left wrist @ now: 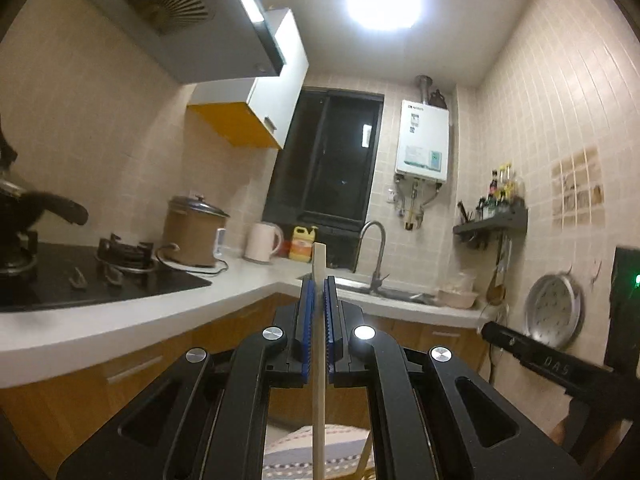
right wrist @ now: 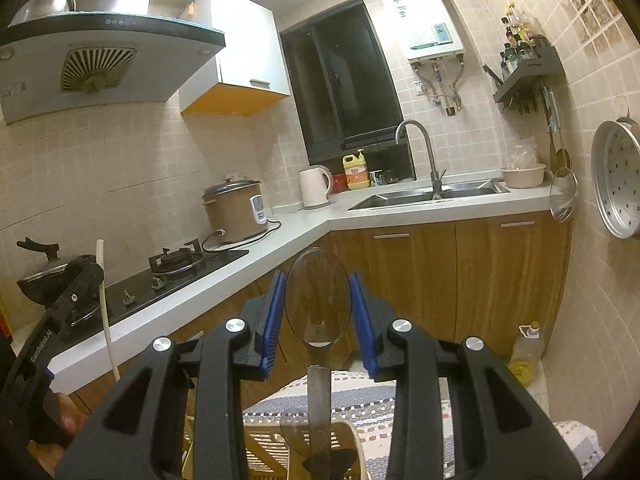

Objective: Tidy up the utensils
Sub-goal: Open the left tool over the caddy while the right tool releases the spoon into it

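Observation:
My left gripper (left wrist: 319, 286) is shut on a pale wooden chopstick (left wrist: 319, 360) that stands upright between the blue pads and sticks out above them. It is held in the air in front of the counter. My right gripper (right wrist: 318, 280) is shut on the bowl of a translucent dark plastic spoon (right wrist: 318, 292), handle pointing down toward the camera. The left gripper (right wrist: 60, 304) with its chopstick (right wrist: 105, 312) shows at the left of the right wrist view. The right gripper's body (left wrist: 536, 356) shows at the right of the left wrist view.
An L-shaped white counter (right wrist: 304, 228) carries a gas hob (right wrist: 176, 268), a pot (right wrist: 52, 276), a rice cooker (right wrist: 234, 212), a kettle (right wrist: 314, 188) and a sink (right wrist: 420, 194). Wooden cabinets stand below. A slatted tray (right wrist: 272, 448) and a patterned mat (right wrist: 380, 400) lie underneath.

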Motion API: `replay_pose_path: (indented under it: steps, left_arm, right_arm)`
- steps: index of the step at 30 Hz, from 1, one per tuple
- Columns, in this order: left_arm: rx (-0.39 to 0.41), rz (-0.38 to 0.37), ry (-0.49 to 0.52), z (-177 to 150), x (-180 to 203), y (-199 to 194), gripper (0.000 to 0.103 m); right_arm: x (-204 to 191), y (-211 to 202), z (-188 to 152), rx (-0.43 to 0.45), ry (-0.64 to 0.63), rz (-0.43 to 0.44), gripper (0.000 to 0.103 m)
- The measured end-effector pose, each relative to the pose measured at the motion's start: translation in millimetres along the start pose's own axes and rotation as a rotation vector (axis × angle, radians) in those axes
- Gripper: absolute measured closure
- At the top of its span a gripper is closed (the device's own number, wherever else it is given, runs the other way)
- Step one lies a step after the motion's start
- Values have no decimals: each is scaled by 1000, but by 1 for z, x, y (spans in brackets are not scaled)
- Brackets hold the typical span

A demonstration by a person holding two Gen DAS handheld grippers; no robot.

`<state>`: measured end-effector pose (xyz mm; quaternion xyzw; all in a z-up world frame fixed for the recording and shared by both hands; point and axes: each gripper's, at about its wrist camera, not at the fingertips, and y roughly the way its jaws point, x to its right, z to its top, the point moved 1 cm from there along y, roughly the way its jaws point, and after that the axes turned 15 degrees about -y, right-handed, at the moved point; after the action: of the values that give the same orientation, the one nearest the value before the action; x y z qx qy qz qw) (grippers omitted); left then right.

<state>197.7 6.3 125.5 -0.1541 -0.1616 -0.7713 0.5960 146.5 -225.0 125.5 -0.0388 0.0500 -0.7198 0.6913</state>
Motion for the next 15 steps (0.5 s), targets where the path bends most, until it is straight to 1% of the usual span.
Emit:
replay_pose_path:
  steps: [7, 8, 9, 10, 11, 12, 13, 15]
  left_arm:
    - [-63, 25, -7, -20, -9, -9, 99]
    - [-81, 25, -7, -20, -10, -12, 99]
    - [-92, 24, -9, -19, -11, -13, 98]
    - [-112, 21, -15, -18, -12, -17, 97]
    - [-125, 20, -21, -17, -13, -20, 89]
    - [-141, 23, -33, -15, -16, -25, 79]
    - [-149, 24, -42, -15, -17, -30, 75]
    - [-169, 31, -60, -13, -20, -43, 74]
  right_arm:
    - [-11, -15, -18, -12, -32, 22, 72]
    - [-11, -19, -19, -19, -35, 27, 70]
    - [-12, -22, -19, -24, -37, 28, 65]
    - [-12, -27, -20, -25, -39, 24, 64]
    - [-13, -31, -19, -26, -41, 22, 64]
    - [-13, -39, -19, -30, -47, 22, 61]
    - [-14, -44, -18, -32, -48, 24, 59]
    - [-15, -58, -19, -42, -50, 23, 59]
